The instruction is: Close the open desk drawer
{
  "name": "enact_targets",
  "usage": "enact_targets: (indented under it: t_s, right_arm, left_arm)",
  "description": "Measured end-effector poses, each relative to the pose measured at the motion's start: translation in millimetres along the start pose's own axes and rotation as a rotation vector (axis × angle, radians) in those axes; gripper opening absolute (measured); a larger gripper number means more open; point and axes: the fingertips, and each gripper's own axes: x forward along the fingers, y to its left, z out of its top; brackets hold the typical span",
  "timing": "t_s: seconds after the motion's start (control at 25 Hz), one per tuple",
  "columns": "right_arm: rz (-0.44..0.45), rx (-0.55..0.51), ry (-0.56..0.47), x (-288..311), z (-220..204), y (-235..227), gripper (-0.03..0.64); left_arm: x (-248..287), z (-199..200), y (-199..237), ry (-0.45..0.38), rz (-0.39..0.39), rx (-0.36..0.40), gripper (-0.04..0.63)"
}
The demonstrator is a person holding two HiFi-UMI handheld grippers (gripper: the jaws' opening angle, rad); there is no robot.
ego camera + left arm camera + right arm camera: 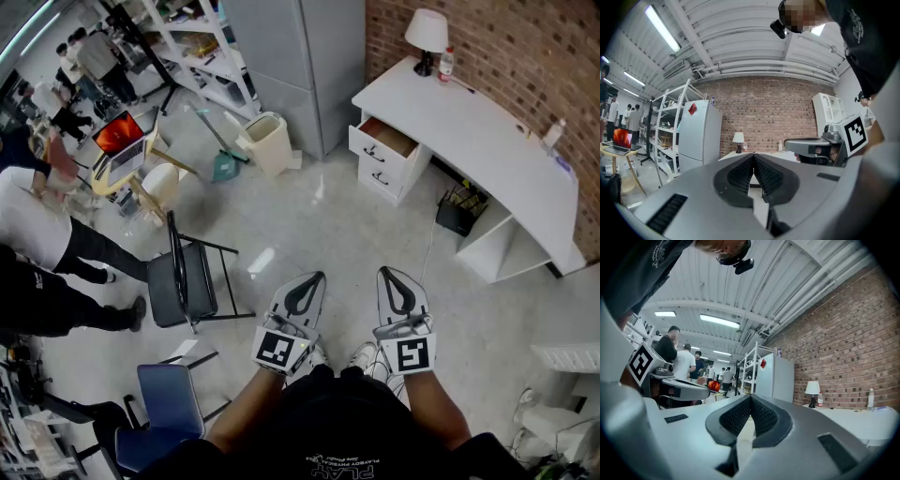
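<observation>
A white curved desk (pixel 487 131) stands against the brick wall at the upper right of the head view. Its top drawer (pixel 386 139) is pulled out and shows a brown inside; a second drawer below it is pushed in. My left gripper (pixel 314 277) and right gripper (pixel 387 274) are held side by side close to my body, well short of the desk, pointing level toward it. Both are shut with nothing between the jaws. In the left gripper view the left gripper (pixel 753 155) has its pads together; in the right gripper view the right gripper (pixel 750 398) does too.
A black folding chair (pixel 185 278) stands left of my grippers and a blue chair (pixel 169 397) lower left. A white bin (pixel 266 141), a dustpan (pixel 223 164), a grey fridge (pixel 300 56), a lamp (pixel 427 37) and a black basket (pixel 461 208) are around the desk. People stand at the left.
</observation>
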Motion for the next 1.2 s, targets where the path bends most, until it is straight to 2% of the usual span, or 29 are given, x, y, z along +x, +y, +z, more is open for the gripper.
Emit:
enact_targets:
  t_s: [0.2,0.48,0.92,1.2]
  right_arm:
    - [0.013,-0.007,0.002,0.5,2.8,-1.2,0.026]
    - [0.002,-0.011,-0.029,-4.9,5.7,-14.8,0.026]
    - [-0.011,-0.023,-0.069,-20.0,11.3,-55.4,0.028]
    - [0.01,-0.03,-0.054,-0.1,6.1,-60.6,0.028]
  left_arm:
    - [0.7,-4.0,-3.1,0.027,0.005,0.018,0.008]
    - [8.3,7.6,-8.3,-0.008,0.011,0.038,0.008]
    - [34.5,6.4,-28.4,0.021,0.036,0.074,0.008]
    - [60.8,3.8,-20.5,0.017,0.009,0.078,0.008]
